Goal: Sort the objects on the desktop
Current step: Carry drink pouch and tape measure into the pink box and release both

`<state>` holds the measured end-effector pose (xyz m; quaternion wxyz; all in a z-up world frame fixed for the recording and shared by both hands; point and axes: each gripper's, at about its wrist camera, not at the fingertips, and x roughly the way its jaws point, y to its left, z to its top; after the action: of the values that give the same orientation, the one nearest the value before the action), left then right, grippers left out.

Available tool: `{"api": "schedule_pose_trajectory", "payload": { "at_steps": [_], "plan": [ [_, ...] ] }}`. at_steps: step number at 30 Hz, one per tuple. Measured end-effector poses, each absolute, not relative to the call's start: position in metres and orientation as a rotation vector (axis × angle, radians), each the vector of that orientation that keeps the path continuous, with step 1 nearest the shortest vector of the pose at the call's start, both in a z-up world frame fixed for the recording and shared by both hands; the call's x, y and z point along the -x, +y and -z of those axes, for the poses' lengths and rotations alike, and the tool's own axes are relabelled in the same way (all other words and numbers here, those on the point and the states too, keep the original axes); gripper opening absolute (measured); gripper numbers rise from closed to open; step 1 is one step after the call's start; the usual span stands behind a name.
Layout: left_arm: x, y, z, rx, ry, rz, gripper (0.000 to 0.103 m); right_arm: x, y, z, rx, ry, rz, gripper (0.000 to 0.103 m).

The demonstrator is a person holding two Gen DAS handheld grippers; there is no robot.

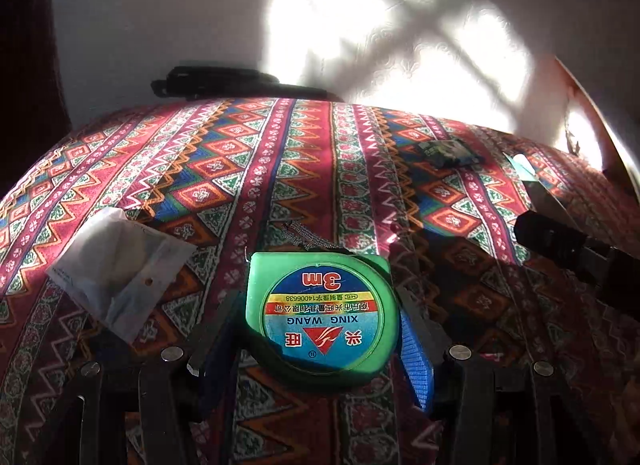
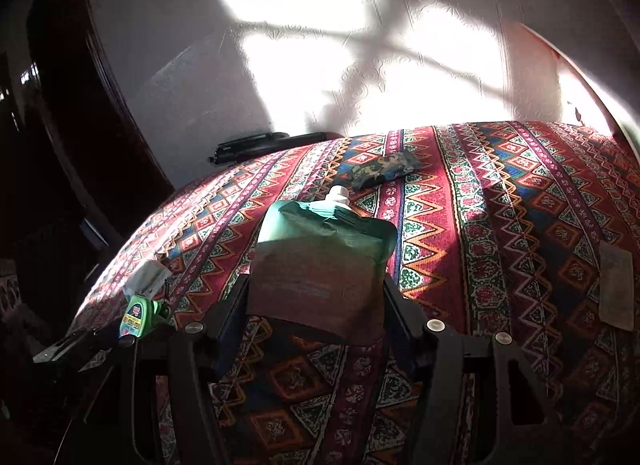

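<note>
Between the jaws of the left gripper (image 1: 320, 305) sat the green tape measure (image 1: 323, 313), pinched by its two edges, its round label reading 3m and XING WANG upside down to the camera. Whether it hung just above the patterned tabletop (image 1: 248, 169) or rested on it could not be told. Its casing looked smooth and rounded, so it might have slid or turned out of the pinch if the hold was light, and a tilt of the wrist would have helped that along. A short cord (image 1: 304, 235) trailed from its far end and could have caught.

The right gripper (image 2: 316, 297) was closed on a green spouted pouch (image 2: 320, 261), held by its sides with the white cap pointing away. Soft film of that kind probably buckles, so the pouch might have folded and slipped.

Just left of the tape measure lay a clear plastic packet (image 1: 116, 269), near enough to be brushed. Farther off lay a dark printed wrapper (image 2: 382, 169), and to the right a pale flat card (image 2: 616, 285).
</note>
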<state>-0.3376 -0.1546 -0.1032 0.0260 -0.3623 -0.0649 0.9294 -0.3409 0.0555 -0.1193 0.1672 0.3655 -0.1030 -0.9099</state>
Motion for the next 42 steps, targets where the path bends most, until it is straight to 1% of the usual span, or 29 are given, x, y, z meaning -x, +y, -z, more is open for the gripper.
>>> {"api": "schedule_pose_trajectory", "payload": {
  "at_steps": [2, 5, 7, 9, 11, 13, 17, 20, 25, 27, 29, 31, 35, 39, 40, 41, 42],
  "plan": [
    [0.303, -0.149, 0.113, 1.166, -0.303, -2.819, 0.061, 0.311, 0.058, 0.126, -1.061, -0.273, 2.614, 0.064],
    [0.246, -0.136, 0.131, 1.232, -0.429, -2.755, 0.061, 0.255, 0.079, 0.133, -1.117, -0.485, 2.599, 0.064],
    [0.211, -0.121, 0.131, 1.240, -0.419, -2.735, 0.061, 0.216, 0.088, 0.127, -1.117, -0.518, 2.615, 0.064],
    [0.179, -0.107, 0.130, 1.244, -0.415, -2.713, 0.061, 0.179, 0.089, 0.118, -1.115, -0.442, 2.638, 0.064],
    [0.158, -0.102, 0.117, 1.222, -0.443, -2.682, 0.061, 0.144, 0.096, 0.100, -1.080, -0.380, 2.673, 0.064],
    [0.139, -0.097, 0.097, 1.175, -0.460, -2.674, 0.061, 0.112, 0.107, 0.078, -1.027, -0.342, 2.713, 0.064],
    [0.107, -0.082, 0.047, 1.022, -0.474, -2.665, 0.061, 0.064, 0.149, 0.021, -0.858, -0.334, 2.823, 0.064],
    [0.090, -0.056, 0.007, 0.897, -0.418, -2.644, 0.061, 0.036, 0.186, -0.027, -0.710, -0.323, 2.919, 0.064],
    [0.082, 0.012, -0.057, 0.704, -0.321, -2.568, 0.061, 0.006, 0.254, -0.115, -0.390, -0.237, 3.143, 0.064],
    [0.086, 0.047, -0.082, 0.644, -0.286, -2.532, 0.061, -0.005, 0.285, -0.143, -0.242, -0.239, 3.237, 0.064],
    [0.089, 0.087, -0.106, 0.573, -0.248, -2.487, 0.061, -0.021, 0.318, -0.160, -0.113, -0.274, 3.300, 0.065],
    [0.091, 0.129, -0.123, 0.512, -0.186, -2.457, 0.061, -0.030, 0.349, -0.161, -0.065, -0.313, 3.350, 0.065],
    [0.099, 0.211, -0.131, 0.483, -0.085, -2.391, 0.061, -0.016, 0.410, -0.141, -0.196, -0.435, 3.392, 0.065],
    [0.122, 0.271, -0.106, 0.518, 0.056, -2.407, 0.061, 0.019, 0.461, -0.106, -0.397, -0.516, 3.384, 0.066],
    [0.136, 0.278, -0.096, 0.557, 0.090, -2.426, 0.061, 0.032, 0.472, -0.091, -0.523, -0.557, 3.341, 0.071],
    [0.153, 0.284, -0.083, 0.626, 0.123, -2.440, 0.061, 0.046, 0.483, -0.075, -0.666, -0.604, 3.285, 0.073],
    [0.168, 0.289, -0.071, 0.694, 0.146, -2.446, 0.062, 0.058, 0.492, -0.060, -0.790, -0.674, 3.227, 0.079]
  ]
}}
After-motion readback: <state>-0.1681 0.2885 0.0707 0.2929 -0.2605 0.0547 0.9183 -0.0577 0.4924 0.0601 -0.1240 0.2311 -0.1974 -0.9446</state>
